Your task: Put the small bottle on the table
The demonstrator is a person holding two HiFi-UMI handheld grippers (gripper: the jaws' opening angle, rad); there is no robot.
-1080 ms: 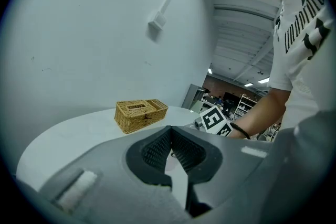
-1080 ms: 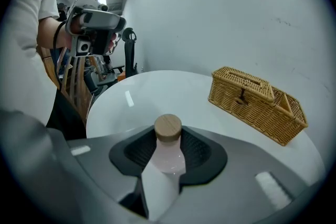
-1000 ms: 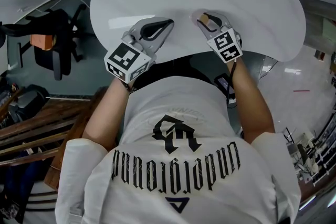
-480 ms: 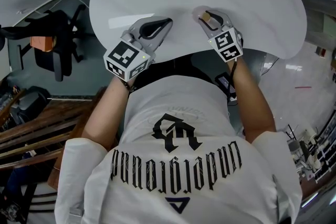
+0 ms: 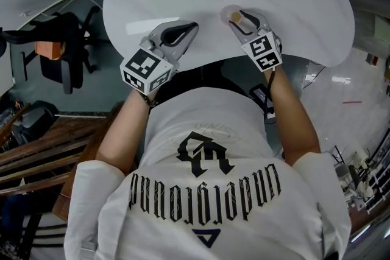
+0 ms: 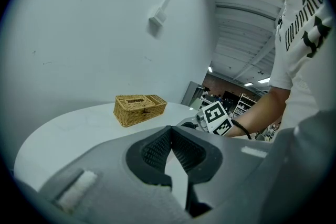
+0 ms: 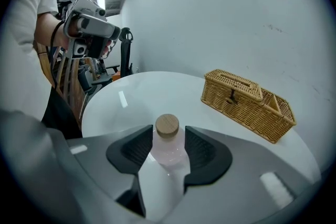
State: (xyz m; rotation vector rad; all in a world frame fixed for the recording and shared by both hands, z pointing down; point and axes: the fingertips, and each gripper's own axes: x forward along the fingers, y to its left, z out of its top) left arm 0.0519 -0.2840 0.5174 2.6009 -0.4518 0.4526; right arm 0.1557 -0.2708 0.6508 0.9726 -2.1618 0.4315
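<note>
While the right claw (image 7: 168,132) is opening its jaws, the small bottle (image 7: 168,152), pale and translucent with a round wooden cap, stands upright between them on the white worktop (image 7: 134,97), near its front edge; bare surface spreads ahead; the left claw (image 6: 169,131), closed and empty, lies alongside; a wicker basket (image 7: 247,102) sits far back.

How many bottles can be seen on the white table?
1. The small bottle stands on the table between the right gripper's opening jaws. The wicker basket could hide more.
</note>
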